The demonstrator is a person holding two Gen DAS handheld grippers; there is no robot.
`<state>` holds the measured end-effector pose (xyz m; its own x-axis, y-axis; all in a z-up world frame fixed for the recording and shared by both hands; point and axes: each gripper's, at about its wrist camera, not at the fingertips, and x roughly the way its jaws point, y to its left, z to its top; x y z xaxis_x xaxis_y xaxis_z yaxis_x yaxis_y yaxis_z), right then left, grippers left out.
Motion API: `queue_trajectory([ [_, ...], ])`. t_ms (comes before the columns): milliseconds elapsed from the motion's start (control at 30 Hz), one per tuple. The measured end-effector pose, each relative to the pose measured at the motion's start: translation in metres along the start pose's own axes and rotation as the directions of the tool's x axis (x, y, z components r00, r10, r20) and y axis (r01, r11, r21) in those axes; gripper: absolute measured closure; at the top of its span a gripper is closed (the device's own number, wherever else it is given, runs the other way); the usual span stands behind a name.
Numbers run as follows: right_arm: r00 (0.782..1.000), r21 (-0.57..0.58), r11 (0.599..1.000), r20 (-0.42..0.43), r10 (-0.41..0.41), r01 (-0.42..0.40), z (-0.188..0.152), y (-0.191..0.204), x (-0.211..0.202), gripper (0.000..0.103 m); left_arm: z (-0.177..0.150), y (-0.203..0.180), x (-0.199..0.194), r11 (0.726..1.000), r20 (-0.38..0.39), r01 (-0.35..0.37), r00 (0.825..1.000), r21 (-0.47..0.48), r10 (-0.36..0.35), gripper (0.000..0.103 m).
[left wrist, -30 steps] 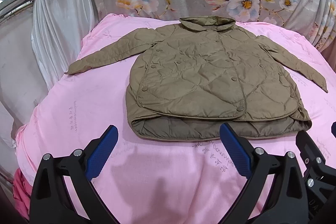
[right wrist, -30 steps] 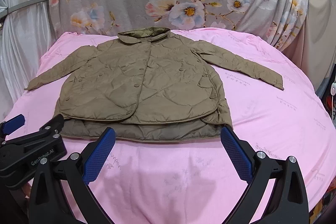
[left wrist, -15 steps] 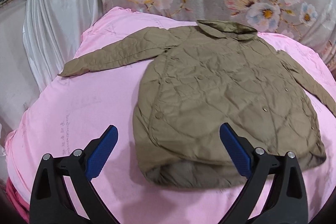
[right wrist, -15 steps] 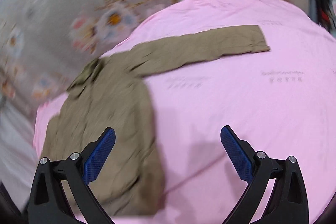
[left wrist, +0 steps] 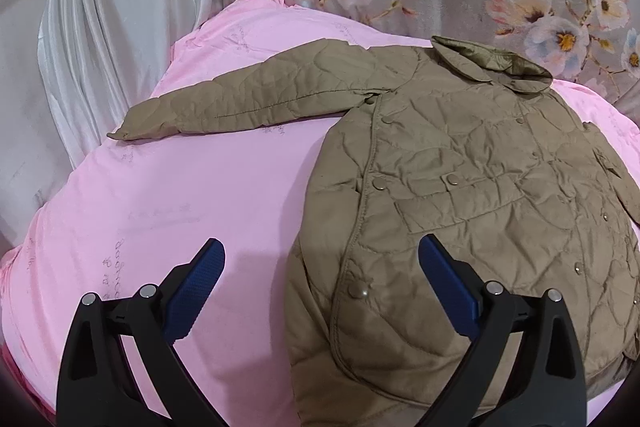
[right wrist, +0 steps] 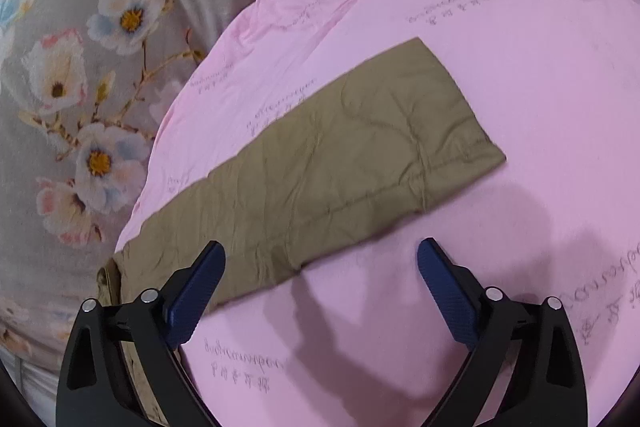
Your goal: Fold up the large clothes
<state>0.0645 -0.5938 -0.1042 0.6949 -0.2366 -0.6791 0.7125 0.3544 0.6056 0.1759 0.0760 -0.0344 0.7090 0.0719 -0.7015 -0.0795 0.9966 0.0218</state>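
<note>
right gripper (right wrist: 321, 279) now over jacket sleeve (right wrist: 320, 163), jaws narrowing, empty

jacket (left wrist: 460, 163): matt quilted cloth, creased | bed sheet (left wrist: 160, 211): smooth pink cloth | curtain (left wrist: 120, 7): glossy satin | fingers (left wrist: 198, 285): textured blue pads
</note>
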Motion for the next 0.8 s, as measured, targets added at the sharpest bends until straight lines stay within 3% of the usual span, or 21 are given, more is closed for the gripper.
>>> queue_trajectory([
  [33, 1.0, 0.003, 1.0, 0.001, 0.004, -0.004, 0.006, 0.002, 0.004, 0.041, 0.001, 0.001, 0.003, 1.0, -0.001, -0.008, 1.0, 0.003, 0.008, 0.008],
  [67, 1.0, 0.011, 1.0, -0.008, 0.005, -0.005, 0.01, 0.003, 0.008, 0.05, 0.002, 0.001, 0.006, 1.0, -0.003, -0.013, 1.0, 0.005, 0.013, 0.008],
  [133, 1.0, 0.037, 0.999, -0.016, 0.018, -0.017, 0.021, 0.007, 0.017, 0.098, 0.003, 0.004, 0.012, 1.0, -0.005, -0.024, 1.0, 0.007, 0.024, 0.008],
  [267, 0.996, -0.08, 0.997, 0.085, 0.001, 0.006, 0.04, 0.058, 0.0, 0.099, 0.006, 0.013, 0.021, 0.999, -0.02, -0.035, 0.999, -0.008, 0.034, 0.008],
  [367, 0.977, -0.289, 0.955, 0.175, 0.125, -0.071, 0.039, 0.152, -0.046, 0.099, 0.007, 0.017, 0.024, 0.999, -0.021, -0.053, 0.998, -0.009, 0.052, 0.008],
  [433, 0.949, -0.45, 0.883, 0.199, 0.244, -0.133, 0.021, 0.222, -0.083, 0.099, 0.007, 0.019, 0.025, 0.998, -0.022, -0.059, 0.998, -0.007, 0.058, 0.008],
  [500, 0.911, -0.631, 0.755, 0.185, 0.368, -0.176, -0.018, 0.298, -0.122, 0.099, 0.006, 0.021, 0.025, 0.998, -0.023, -0.058, 0.998, -0.01, 0.058, 0.008],
  [567, 0.886, -0.747, 0.628, 0.115, 0.448, -0.221, -0.065, 0.355, -0.143, 0.099, 0.006, 0.022, 0.025, 0.999, -0.026, -0.048, 0.999, -0.019, 0.047, 0.008],
  [633, 0.868, -0.818, 0.504, 0.01, 0.497, -0.279, -0.119, 0.399, -0.149, 0.099, 0.005, 0.024, 0.023, 0.999, -0.028, -0.035, 0.999, -0.029, 0.034, 0.008],
  [733, 0.856, -0.858, 0.37, -0.141, 0.498, -0.357, -0.198, 0.437, -0.133, 0.099, 0.005, 0.027, 0.023, 0.999, -0.032, -0.02, 0.999, -0.035, 0.019, 0.008],
  [800, 0.858, -0.863, 0.32, -0.218, 0.464, -0.392, -0.241, 0.447, -0.112, 0.099, 0.005, 0.03, 0.022, 0.999, -0.034, -0.011, 0.999, -0.036, 0.01, 0.008],
])
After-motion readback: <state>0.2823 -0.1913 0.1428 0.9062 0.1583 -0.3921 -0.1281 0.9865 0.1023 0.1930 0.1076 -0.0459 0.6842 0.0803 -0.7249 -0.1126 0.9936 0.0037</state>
